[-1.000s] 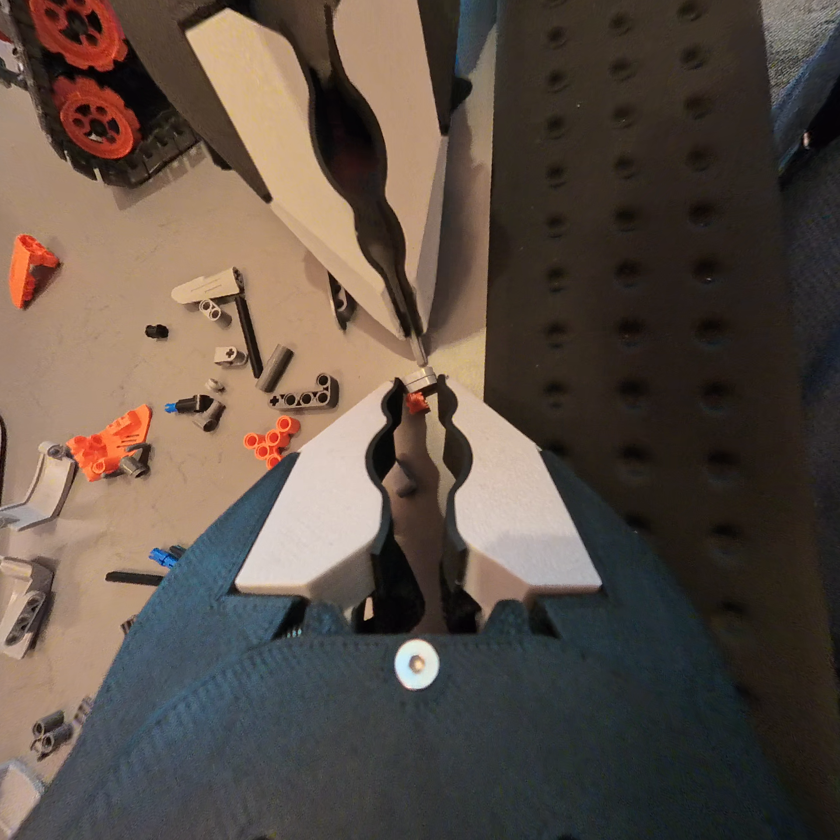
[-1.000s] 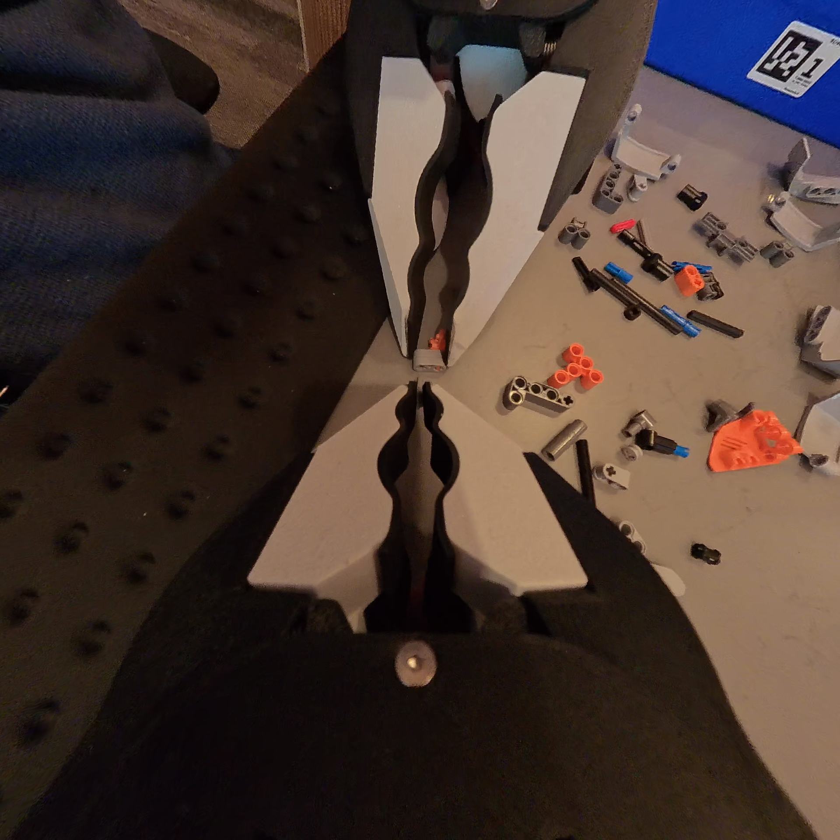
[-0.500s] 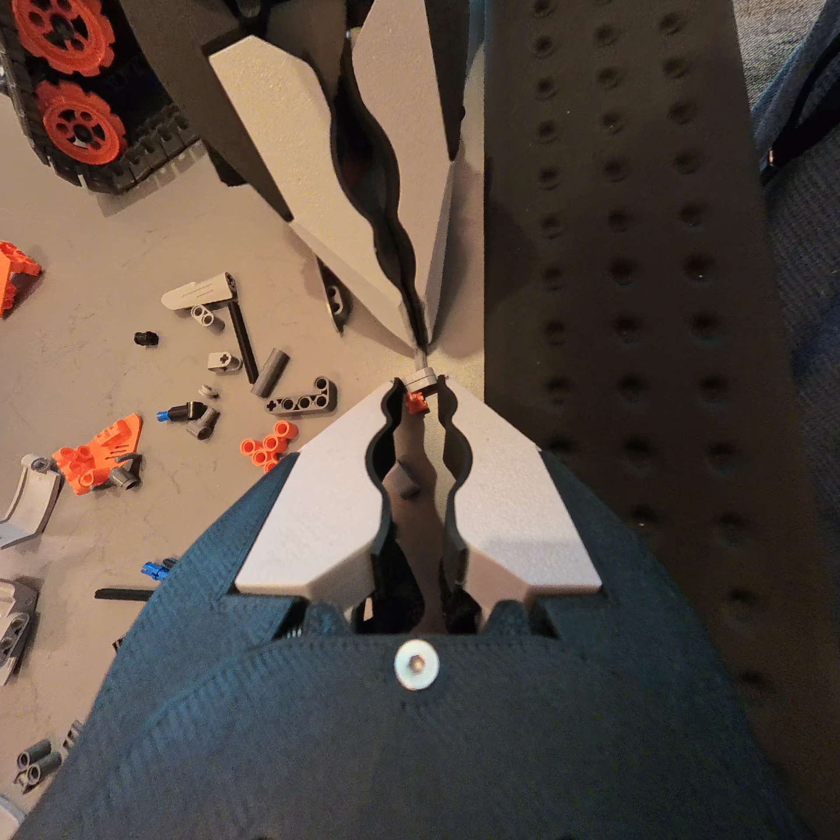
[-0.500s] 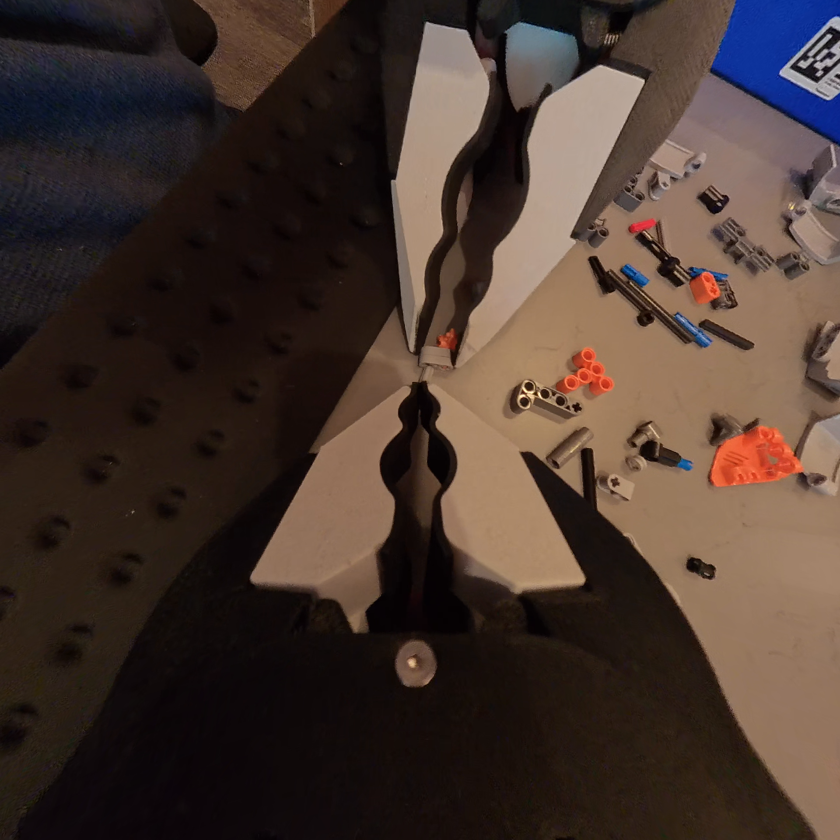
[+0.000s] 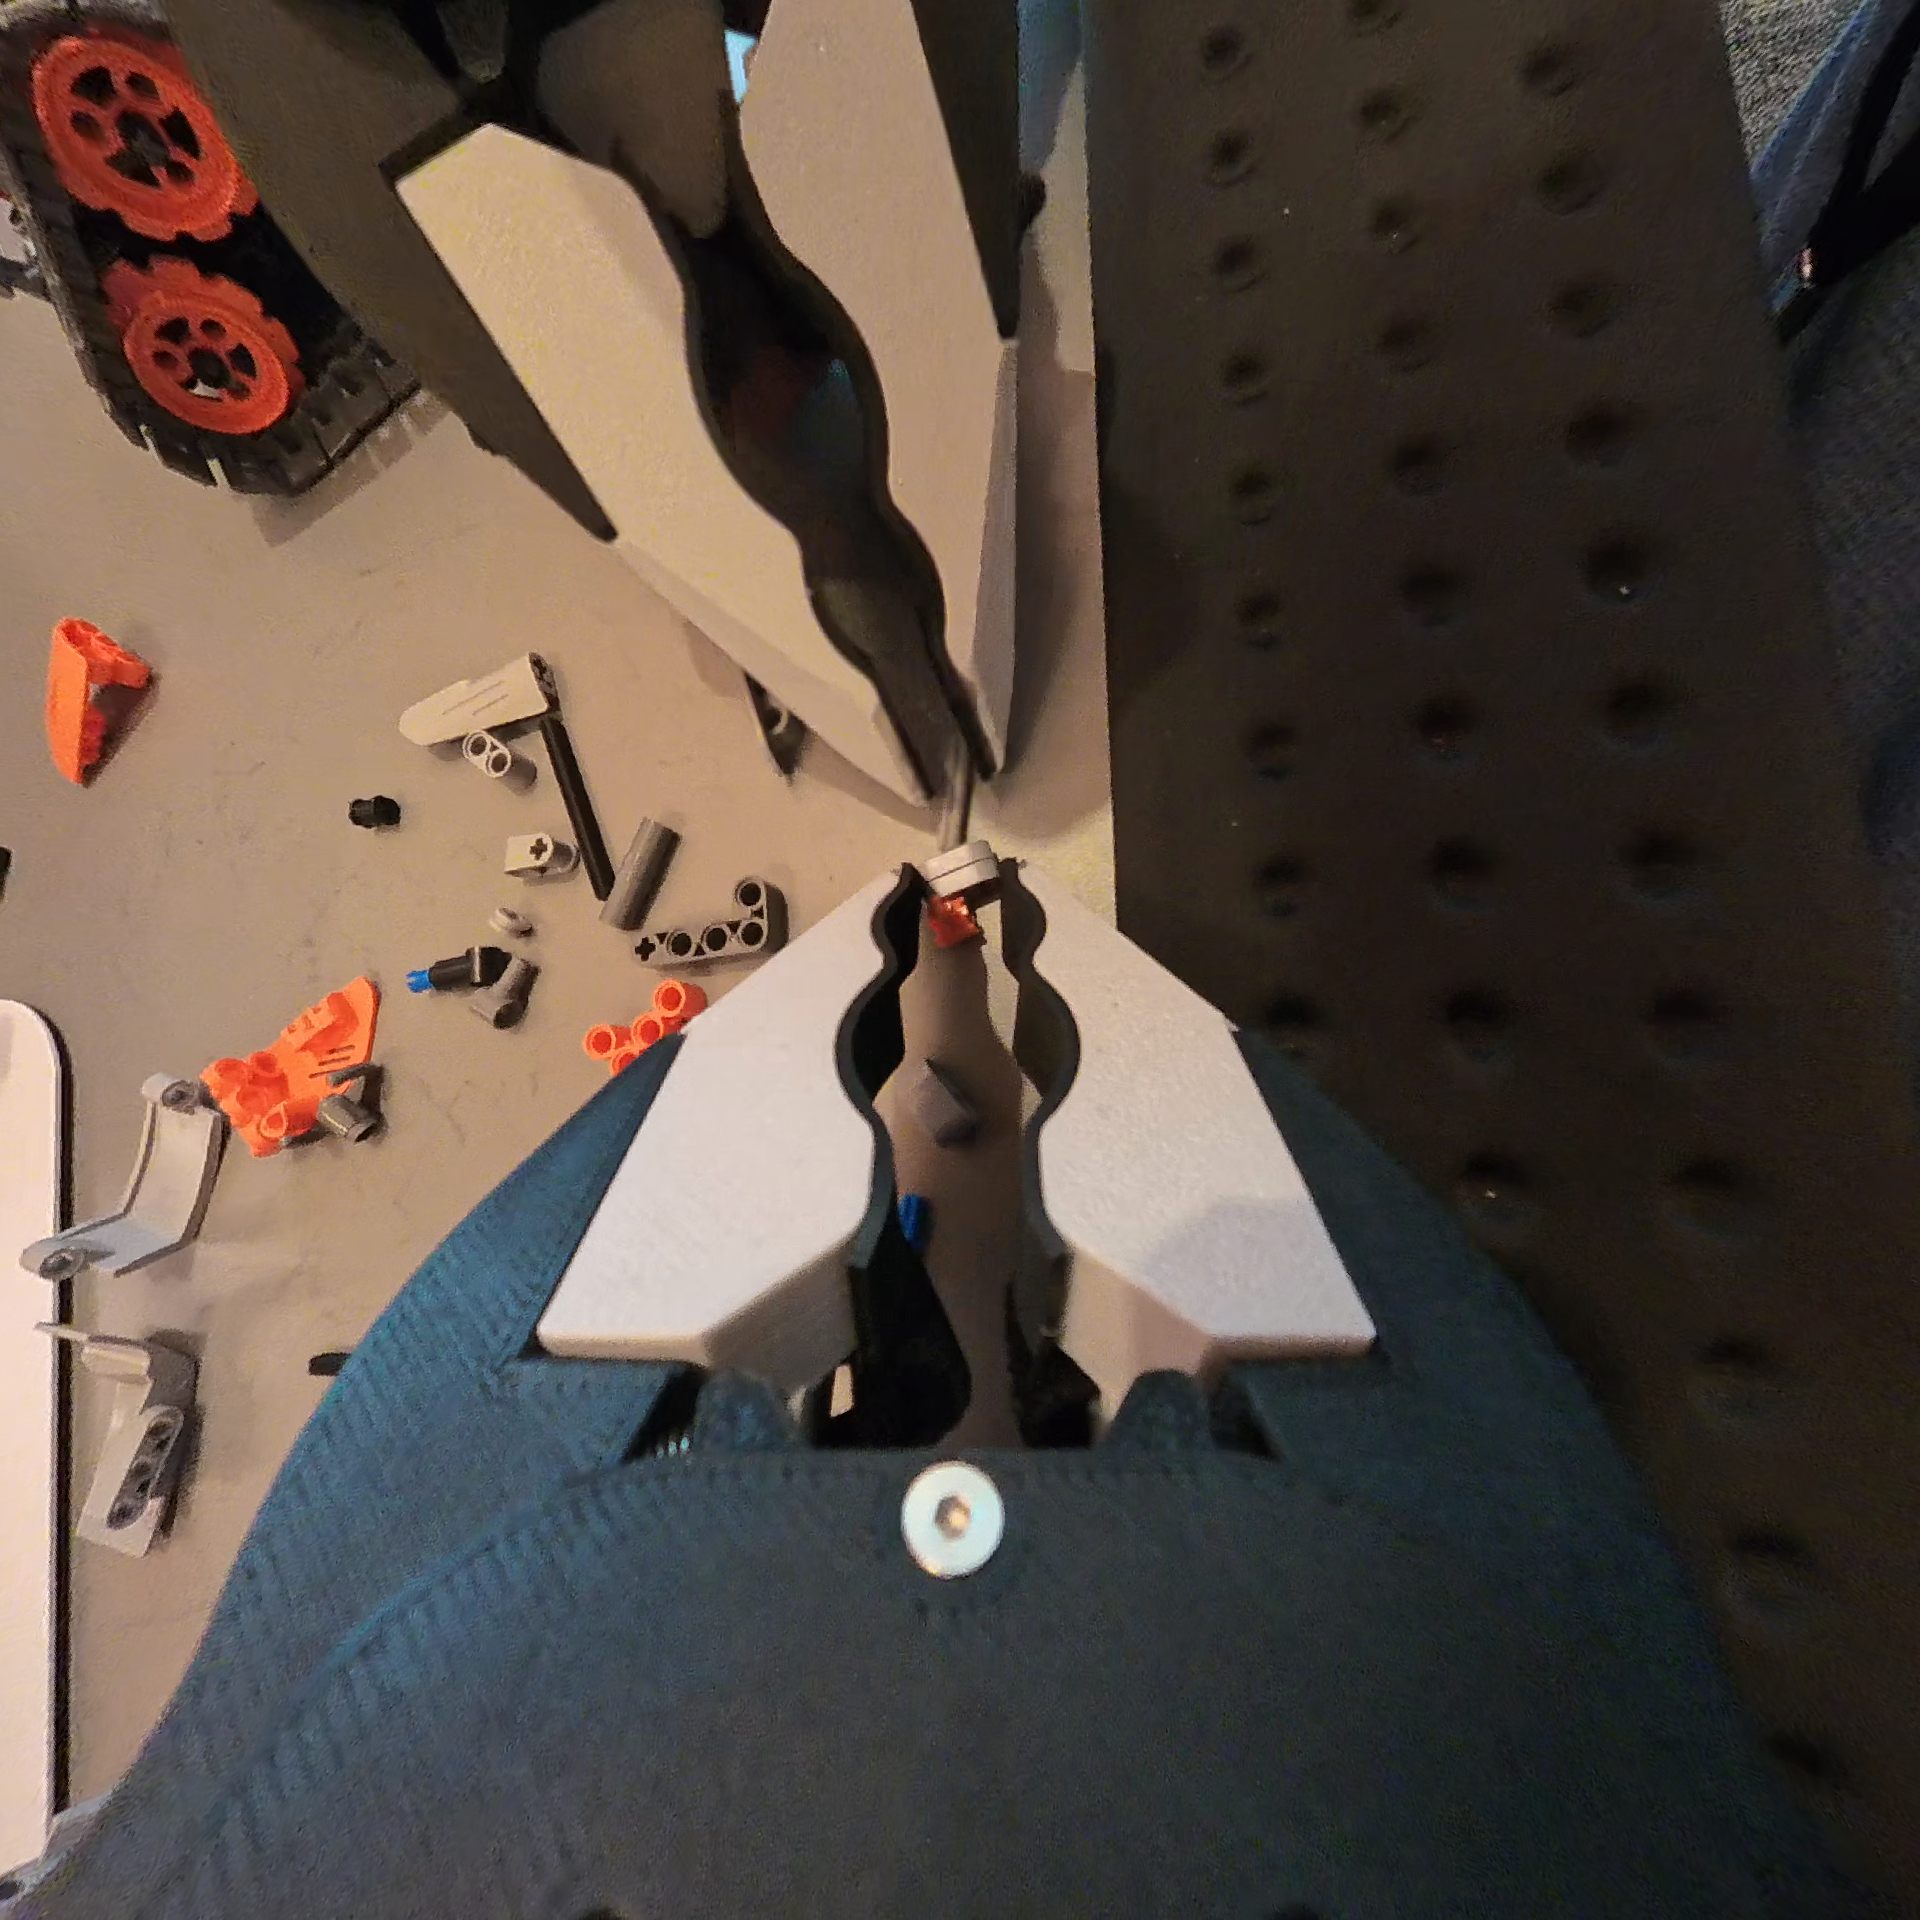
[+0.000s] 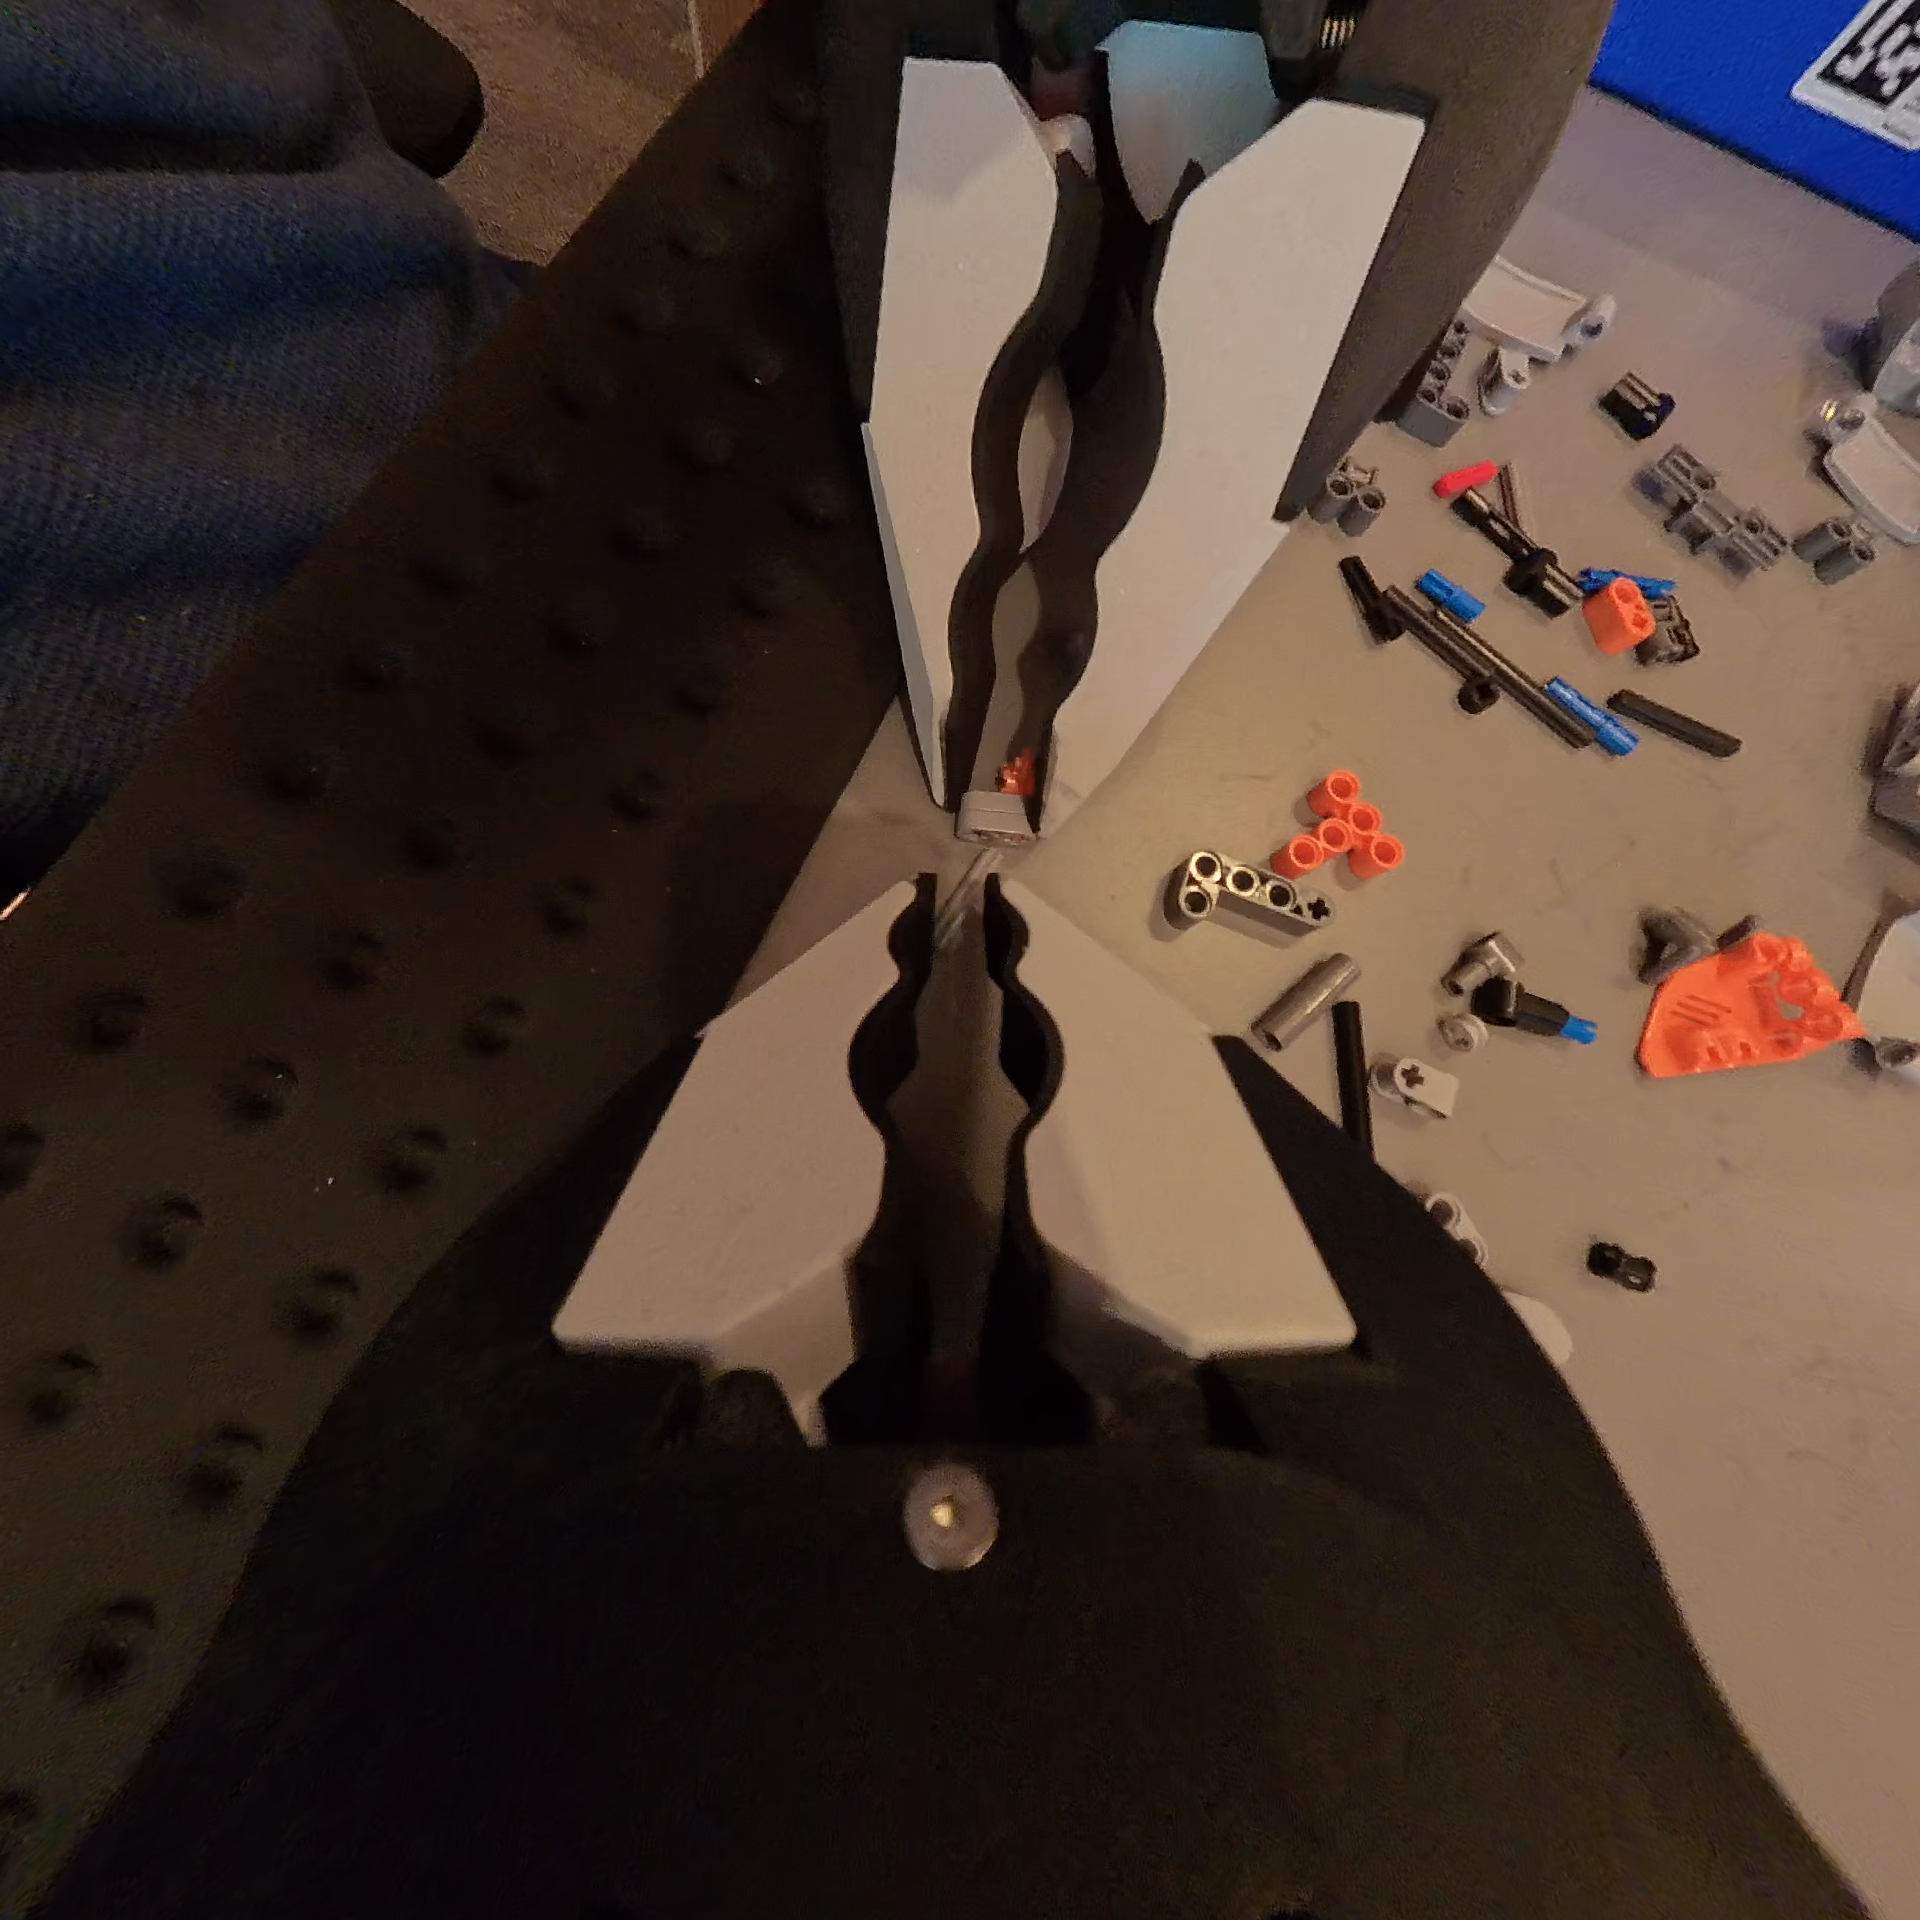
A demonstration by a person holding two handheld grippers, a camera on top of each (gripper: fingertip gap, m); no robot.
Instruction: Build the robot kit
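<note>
My left gripper is shut on a small grey piece with an orange pin behind it, just above the table. A thin grey axle sticks out of the grey piece toward my right gripper, which meets it tip to tip from the far side. In the right wrist view my right gripper has its jaws slightly parted around the blurred axle. The left gripper and the grey piece show just beyond.
A dark studded mat runs beside the grippers. Several loose grey, black, orange and blue parts lie on the table. A tracked model with orange wheels stands far left. A blue box stands at the back. The grippers are tip to tip, or close to it.
The right gripper's jaws have parted a little around the axle, having been pressed together before. The left gripper still holds the grey piece. Both views have shifted slightly.
</note>
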